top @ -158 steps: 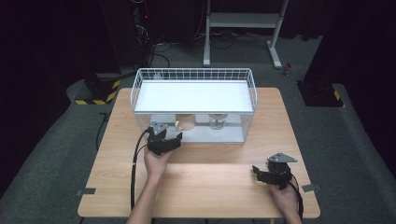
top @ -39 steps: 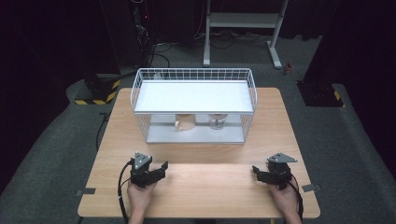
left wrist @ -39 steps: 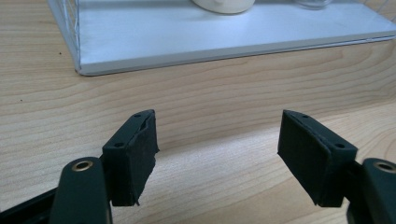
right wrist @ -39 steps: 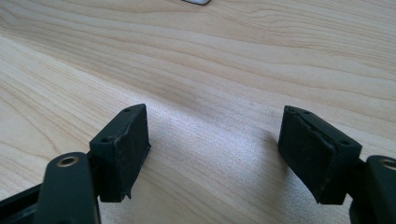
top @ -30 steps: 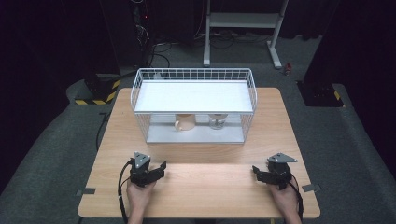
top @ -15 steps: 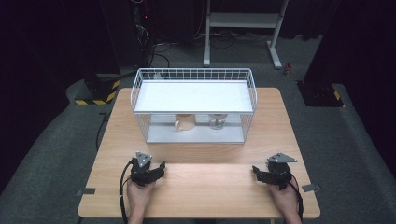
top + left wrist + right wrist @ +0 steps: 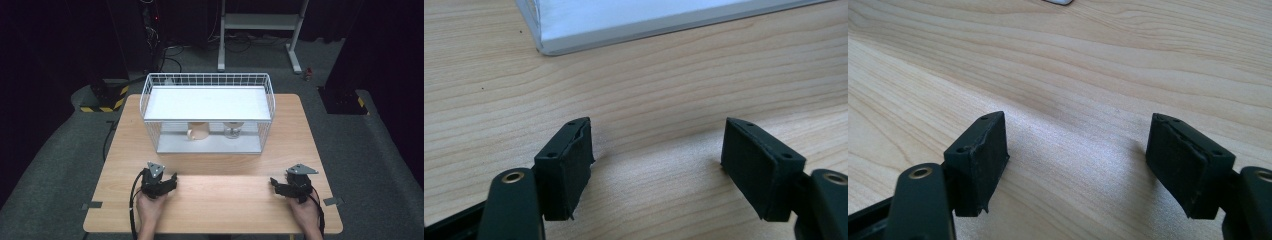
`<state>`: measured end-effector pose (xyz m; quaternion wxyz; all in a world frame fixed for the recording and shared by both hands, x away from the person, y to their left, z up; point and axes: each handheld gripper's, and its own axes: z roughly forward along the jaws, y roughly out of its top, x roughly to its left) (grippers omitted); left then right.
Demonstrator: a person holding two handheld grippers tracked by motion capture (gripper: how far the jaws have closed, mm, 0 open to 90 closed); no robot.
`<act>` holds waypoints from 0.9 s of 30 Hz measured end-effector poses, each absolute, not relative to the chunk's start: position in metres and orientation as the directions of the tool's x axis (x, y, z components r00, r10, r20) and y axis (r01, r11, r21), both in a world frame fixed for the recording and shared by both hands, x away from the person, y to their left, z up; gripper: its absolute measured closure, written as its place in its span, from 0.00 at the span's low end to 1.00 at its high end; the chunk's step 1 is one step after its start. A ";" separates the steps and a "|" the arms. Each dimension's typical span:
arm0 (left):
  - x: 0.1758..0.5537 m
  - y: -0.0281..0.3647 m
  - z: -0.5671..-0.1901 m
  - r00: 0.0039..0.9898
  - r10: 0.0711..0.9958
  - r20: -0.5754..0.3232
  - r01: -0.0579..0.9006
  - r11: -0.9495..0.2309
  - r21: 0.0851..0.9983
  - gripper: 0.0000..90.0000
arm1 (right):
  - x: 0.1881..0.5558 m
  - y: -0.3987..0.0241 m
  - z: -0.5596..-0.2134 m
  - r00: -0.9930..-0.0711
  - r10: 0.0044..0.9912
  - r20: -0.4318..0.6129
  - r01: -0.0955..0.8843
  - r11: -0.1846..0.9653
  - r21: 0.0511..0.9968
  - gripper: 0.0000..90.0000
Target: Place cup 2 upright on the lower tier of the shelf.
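Landmark: white wire rack standing at the far middle of the desk, with a flat white top shelf and a white base tray.
Cup: tan cup under the rack's shelf, on the base tray, left of centre.
Glass: clear stemmed glass under the same shelf, just right of the cup and apart from it.
Left gripper: left gripper on the desk in front of the rack's left end, well apart from it; jaws spread wide, nothing between them, bare wood below.
Right gripper: right gripper on the desk in front of the rack's right end, well apart from it; jaws spread wide and empty.
Hands: one hand grips each gripper from the near desk edge.
Rack corner: white base corner lies ahead of the left gripper.
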<state>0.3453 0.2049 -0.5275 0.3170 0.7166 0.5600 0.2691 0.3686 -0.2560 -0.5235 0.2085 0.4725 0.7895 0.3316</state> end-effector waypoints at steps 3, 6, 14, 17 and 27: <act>0.346 0.204 -0.528 0.229 0.973 0.040 0.634 -0.180 0.752 0.31 | 0.369 -0.256 -0.524 -0.467 0.884 -0.016 0.608 0.333 0.721 0.27; 0.347 0.205 -0.528 0.225 0.974 0.020 0.641 -0.163 0.750 0.31 | 0.369 -0.256 -0.524 -0.467 0.884 -0.016 0.608 0.334 0.721 0.27; 0.348 0.207 -0.528 0.219 0.976 0.008 0.651 -0.152 0.744 0.28 | 0.369 -0.256 -0.524 -0.468 0.884 -0.017 0.607 0.335 0.721 0.27; 0.348 0.207 -0.528 0.217 0.976 0.008 0.652 -0.150 0.743 0.28 | 0.369 -0.256 -0.524 -0.468 0.884 -0.017 0.607 0.335 0.721 0.27; 0.348 0.207 -0.528 0.217 0.976 0.008 0.652 -0.151 0.743 0.28 | 0.369 -0.256 -0.524 -0.468 0.883 -0.017 0.606 0.335 0.721 0.27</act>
